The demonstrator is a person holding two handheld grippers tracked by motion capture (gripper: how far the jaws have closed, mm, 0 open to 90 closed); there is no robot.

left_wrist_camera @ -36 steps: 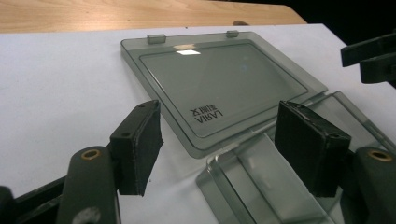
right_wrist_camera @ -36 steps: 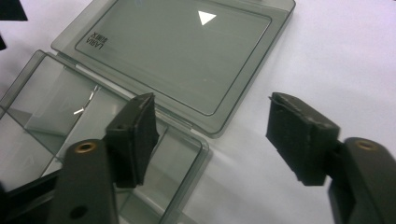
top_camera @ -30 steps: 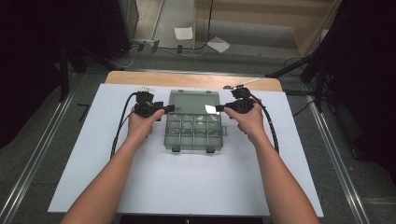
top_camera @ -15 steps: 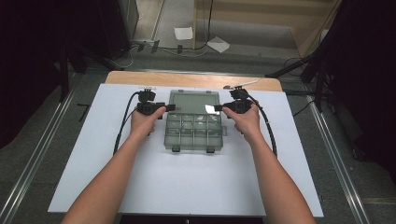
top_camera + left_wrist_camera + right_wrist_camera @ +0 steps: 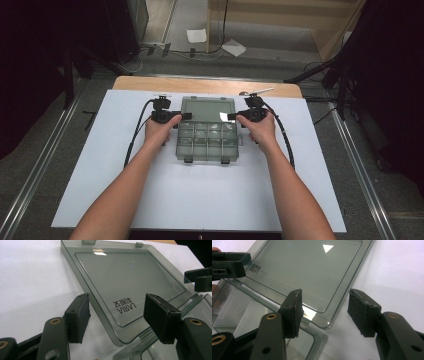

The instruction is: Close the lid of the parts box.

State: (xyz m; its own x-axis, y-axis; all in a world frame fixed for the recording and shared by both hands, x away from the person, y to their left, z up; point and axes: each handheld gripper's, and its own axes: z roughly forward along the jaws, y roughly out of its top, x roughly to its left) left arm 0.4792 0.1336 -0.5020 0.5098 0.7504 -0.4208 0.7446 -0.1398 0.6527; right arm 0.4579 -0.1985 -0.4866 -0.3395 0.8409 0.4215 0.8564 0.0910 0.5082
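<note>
While the person is leaning over the desk (image 5: 100, 190), a clear box (image 5: 207, 141) is lying in the middle of the white surface, with its lid (image 5: 207, 109) folded back flat on the far side. The left tongs (image 5: 186, 116) are resting at the left corner of the lid, near the hinge. In the left gripper view, the left tongs (image 5: 117, 315) are standing partly open around the corner of the lid (image 5: 130, 285), and the pads are not pressing on it. The right tongs (image 5: 231, 116) are waiting at the right corner, opposite the left tongs. In the right gripper view, the right tongs (image 5: 324, 312) are also partly open, with the lid corner (image 5: 312, 272) between the jaws but not touching them. Both tongs are holding nothing. The box compartments are looking empty from the high view.
</note>
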